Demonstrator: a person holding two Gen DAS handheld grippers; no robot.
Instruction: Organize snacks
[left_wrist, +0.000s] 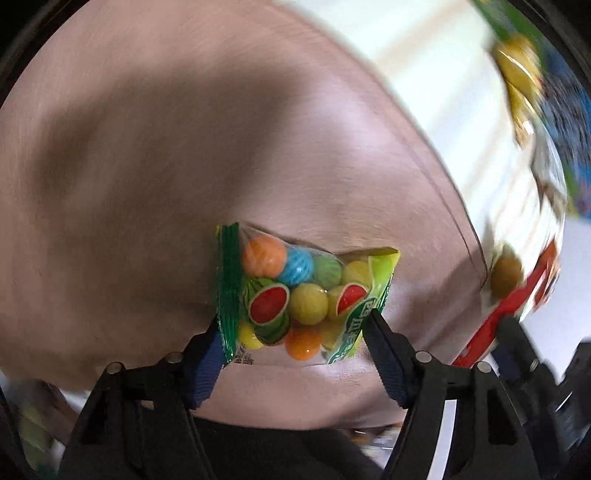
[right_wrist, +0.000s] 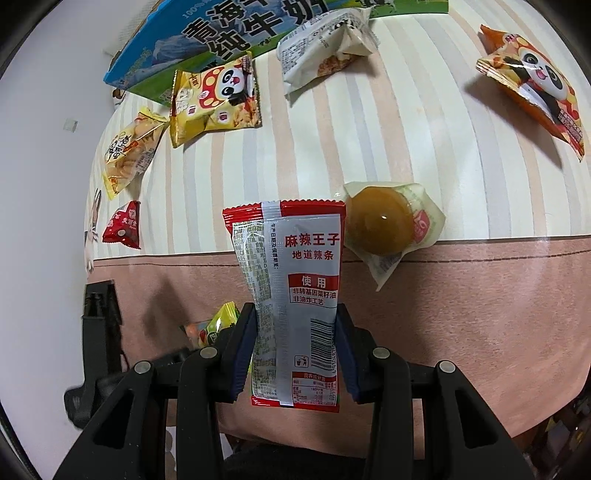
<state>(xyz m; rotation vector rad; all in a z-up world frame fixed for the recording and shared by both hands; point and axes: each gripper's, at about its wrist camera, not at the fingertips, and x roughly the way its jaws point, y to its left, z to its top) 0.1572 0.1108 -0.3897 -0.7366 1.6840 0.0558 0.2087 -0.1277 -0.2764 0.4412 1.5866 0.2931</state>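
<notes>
A clear bag of coloured gum balls with green watermelon print sits sharp between the fingers of my left gripper. Both pads press on its side edges, above the blurred pink cloth. My right gripper is shut on a red and silver spicy-strip packet, held upright over the pink cloth. Part of the gum-ball bag shows low on the left behind the right gripper's finger. In the left wrist view the red packet appears at the right edge.
A wrapped amber jelly cup lies just beyond the packet on the striped cloth. Farther back are a yellow panda bag, a white pack, an orange panda bag, a blue-green milk box, and small packs at left.
</notes>
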